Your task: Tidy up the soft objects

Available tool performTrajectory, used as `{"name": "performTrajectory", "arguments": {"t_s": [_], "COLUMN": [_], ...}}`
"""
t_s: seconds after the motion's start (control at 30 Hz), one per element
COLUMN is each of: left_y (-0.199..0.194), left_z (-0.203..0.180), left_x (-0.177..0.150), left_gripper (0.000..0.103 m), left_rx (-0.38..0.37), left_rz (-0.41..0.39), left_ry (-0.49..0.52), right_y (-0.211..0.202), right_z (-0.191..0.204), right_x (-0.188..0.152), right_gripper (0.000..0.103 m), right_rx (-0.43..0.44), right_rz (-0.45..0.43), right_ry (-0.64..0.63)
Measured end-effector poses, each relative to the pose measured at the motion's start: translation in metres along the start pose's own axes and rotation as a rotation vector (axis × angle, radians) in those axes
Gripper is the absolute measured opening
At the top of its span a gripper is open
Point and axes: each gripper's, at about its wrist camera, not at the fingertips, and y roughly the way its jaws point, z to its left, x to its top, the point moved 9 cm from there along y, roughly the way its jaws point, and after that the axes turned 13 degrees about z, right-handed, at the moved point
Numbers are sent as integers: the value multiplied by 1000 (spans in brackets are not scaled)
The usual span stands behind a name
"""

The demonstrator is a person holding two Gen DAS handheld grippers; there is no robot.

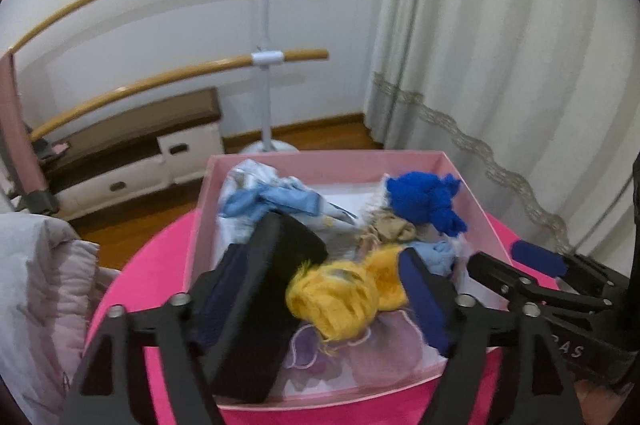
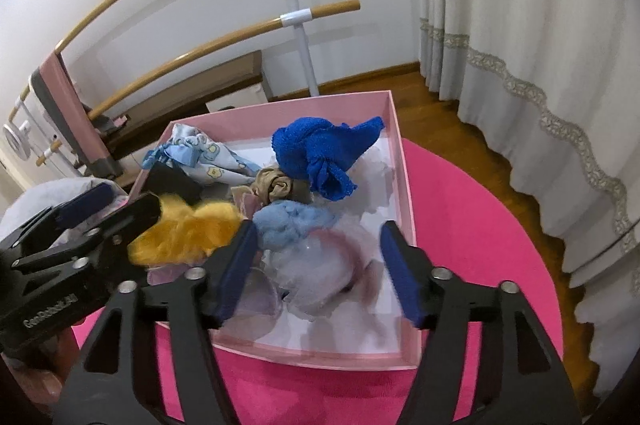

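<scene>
A pink box (image 1: 472, 193) (image 2: 402, 161) sits on a magenta round table (image 2: 480, 237). It holds soft items: a knotted blue cloth (image 1: 424, 201) (image 2: 324, 153), a printed pale-blue cloth (image 1: 276, 197) (image 2: 204, 153), a beige scrunchie (image 2: 280, 187), a light-blue fluffy piece (image 2: 288, 223), pale lilac fabric (image 2: 320, 265) and a black item (image 1: 256, 305). My left gripper (image 1: 328, 289) (image 2: 116, 209) is over the box's near left with the black item and a yellow fluffy piece (image 1: 340, 297) (image 2: 188, 229) between its fingers. My right gripper (image 2: 316, 265) (image 1: 516, 261) is open above the lilac fabric.
A ballet barre stand (image 1: 266, 65) (image 2: 296, 25) and a low white cabinet (image 1: 132, 161) stand by the wall. White curtains (image 2: 540, 45) hang on the right. Pale bedding (image 1: 44, 285) lies left of the table. The floor is wooden.
</scene>
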Motion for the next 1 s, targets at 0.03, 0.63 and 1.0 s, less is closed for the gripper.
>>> {"name": "performTrajectory", "arguments": {"t_s": [0.03,0.63,1.0], "left_y": [-4,-96,-206], "left_z": [1,19,28], "left_x": [2,-46,-184], "left_gripper": [82,103,103], "left_rx": [9,145,140], "left_rz": [-18,-198,-295], "left_ry": [-1,-15,-19], "right_y": [-3,-125,-232], "right_z": [0,42,90], "right_x": [-1,-53,-133], "right_gripper": [74,103,103], "right_rx": [8,19,-26], "right_rz": [-6,-211,-394], "right_ry": [8,38,-2]}}
